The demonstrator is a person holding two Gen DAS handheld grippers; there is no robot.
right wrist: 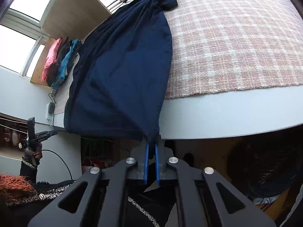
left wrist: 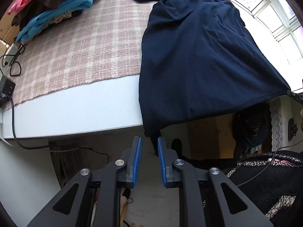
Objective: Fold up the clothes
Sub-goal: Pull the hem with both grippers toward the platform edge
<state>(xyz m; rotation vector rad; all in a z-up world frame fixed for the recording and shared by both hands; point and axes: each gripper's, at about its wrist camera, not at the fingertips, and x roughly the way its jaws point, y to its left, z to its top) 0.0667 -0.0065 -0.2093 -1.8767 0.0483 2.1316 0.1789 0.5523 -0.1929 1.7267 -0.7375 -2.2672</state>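
At table edge point(left wrist: 75, 111), navy garment point(left wrist: 189, 56) draped over — right gripper point(right wrist: 151, 147) clenched on its corner, left gripper point(left wrist: 149, 151) released, empty.

Navy blue garment point(left wrist: 197, 56), pink-and-cream plaid blanket point(left wrist: 79, 53), pale grey-white counter point(left wrist: 75, 111), turquoise, brown and coral-pink pile of clothes point(left wrist: 56, 3), blue-padded black left tool point(left wrist: 149, 147).

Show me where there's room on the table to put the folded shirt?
The checked cloth is bare between the pile of clothes at the far corner and the navy garment. The white table edge is bare too. It is crowded by that pile and by the cables.
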